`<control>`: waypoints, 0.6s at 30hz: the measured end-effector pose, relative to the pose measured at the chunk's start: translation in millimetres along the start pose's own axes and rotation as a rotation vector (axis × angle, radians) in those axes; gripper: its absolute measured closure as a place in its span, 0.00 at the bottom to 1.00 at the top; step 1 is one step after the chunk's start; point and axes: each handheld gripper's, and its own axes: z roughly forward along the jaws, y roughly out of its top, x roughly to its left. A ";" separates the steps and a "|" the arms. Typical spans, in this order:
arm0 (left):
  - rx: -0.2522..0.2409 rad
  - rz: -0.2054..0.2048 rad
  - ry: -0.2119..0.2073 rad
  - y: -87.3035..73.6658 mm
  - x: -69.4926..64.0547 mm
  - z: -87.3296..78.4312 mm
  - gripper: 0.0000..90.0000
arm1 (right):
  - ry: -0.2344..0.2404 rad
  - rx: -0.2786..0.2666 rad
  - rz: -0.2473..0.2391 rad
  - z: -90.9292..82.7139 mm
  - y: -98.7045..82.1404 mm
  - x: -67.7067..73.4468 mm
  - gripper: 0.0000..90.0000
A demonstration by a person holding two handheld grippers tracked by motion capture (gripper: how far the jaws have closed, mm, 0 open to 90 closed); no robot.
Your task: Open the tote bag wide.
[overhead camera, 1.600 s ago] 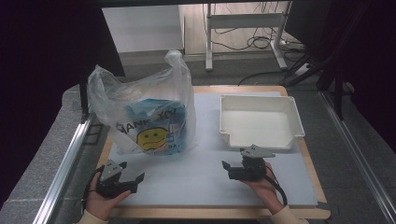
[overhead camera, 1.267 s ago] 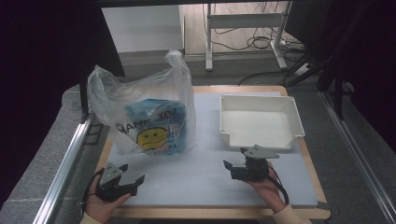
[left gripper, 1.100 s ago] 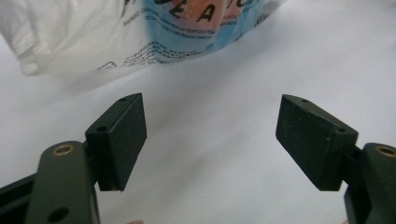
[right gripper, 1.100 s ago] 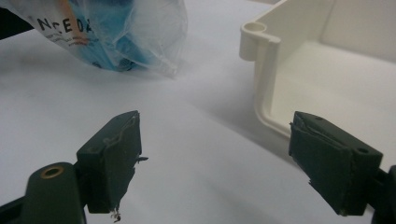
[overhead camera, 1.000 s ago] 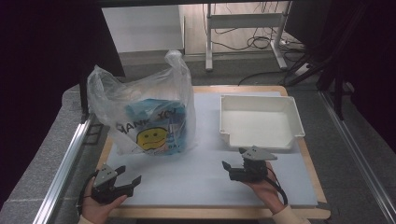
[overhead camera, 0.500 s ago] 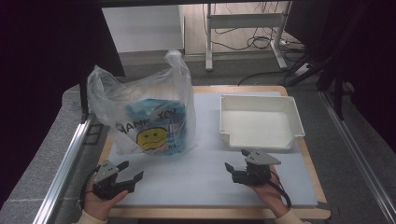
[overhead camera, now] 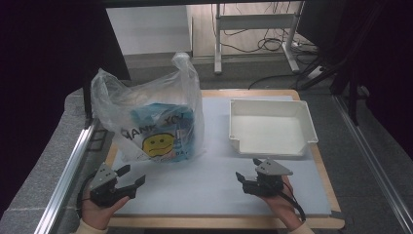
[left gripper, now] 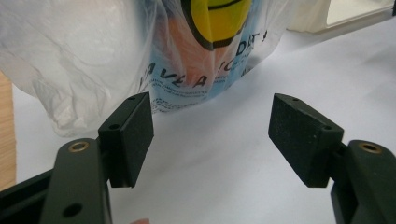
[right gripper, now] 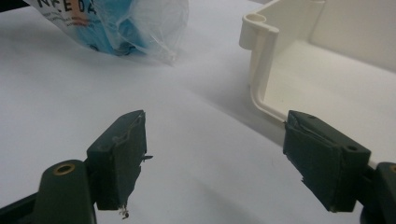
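Two tongs rest low on our desk (overhead camera: 214,190): left tongs (overhead camera: 132,176) just below the plastic bag (overhead camera: 151,122), right tongs (overhead camera: 247,169) near the white tray (overhead camera: 272,127). Our left gripper view shows jaws apart, having just narrowed slightly, nothing between, facing the bag. Our right gripper view shows jaws apart, empty, beside the tray's corner.

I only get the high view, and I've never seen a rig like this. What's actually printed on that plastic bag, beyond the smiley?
Observer: On the plastic bag, the left gripper view shows blue lettering under the yellow smiley and something orange inside.
Operator: Is anything caught in the left gripper?
Observer: No. The left gripper has bare white mat between its jaws, which have just been closing a little.
Operator: And the right one?
Observer: The right gripper stands open and holds nothing; the white tray has a rounded post at its near corner.
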 end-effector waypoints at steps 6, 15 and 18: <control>-0.015 -0.011 0.009 6.2 0.4 -11.5 0.34 | -0.004 0.017 0.008 2.5 -0.2 0.7 0.24; -0.035 -0.016 0.013 20.9 4.3 -21.0 0.34 | 0.003 0.020 0.018 1.2 -1.5 4.3 0.24; -0.036 -0.022 0.007 27.2 6.2 -22.8 0.34 | 0.002 0.024 0.020 1.3 -2.1 5.6 0.24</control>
